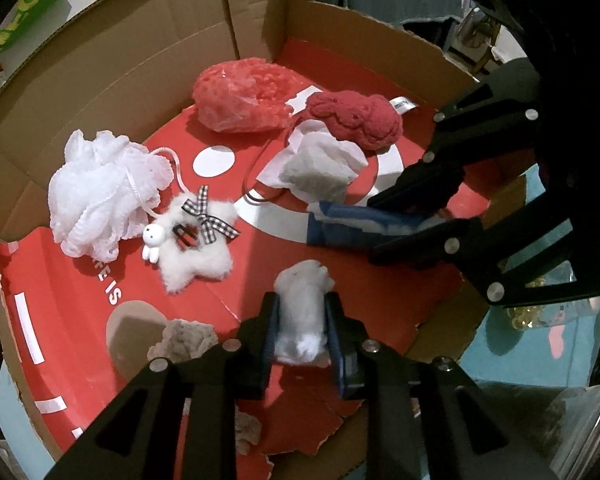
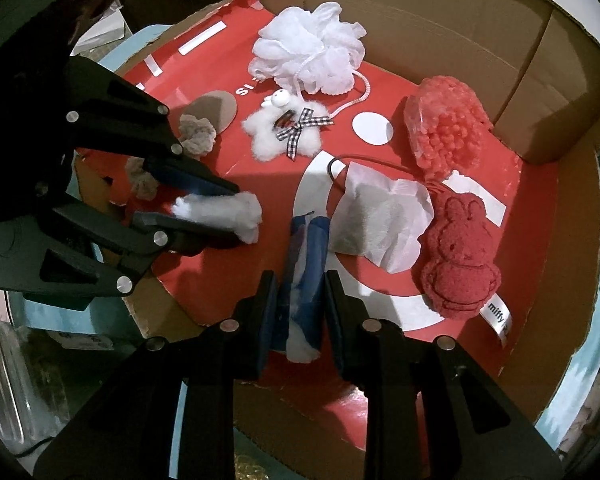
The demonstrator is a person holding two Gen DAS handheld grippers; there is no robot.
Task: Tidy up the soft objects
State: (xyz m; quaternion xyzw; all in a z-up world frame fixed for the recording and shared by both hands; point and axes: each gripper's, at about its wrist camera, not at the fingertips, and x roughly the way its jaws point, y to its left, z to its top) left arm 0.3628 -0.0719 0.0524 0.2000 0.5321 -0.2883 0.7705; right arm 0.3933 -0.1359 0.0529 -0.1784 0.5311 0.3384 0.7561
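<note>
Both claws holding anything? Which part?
Left claw pinches a white stuffing tuft across its middle. Right claw clamps a blue fabric piece with white filling near its near end.

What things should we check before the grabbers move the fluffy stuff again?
1. Left gripper fingers squeeze the white cotton tuft: ok.
2. Right gripper fingers squeeze the blue padded piece: ok.
3. The two grippers are apart: ok.
4. White bath pouf and red bunny sponge lie clear of both grippers: ok.
5. Where each piece goes next: cannot tell.
</note>
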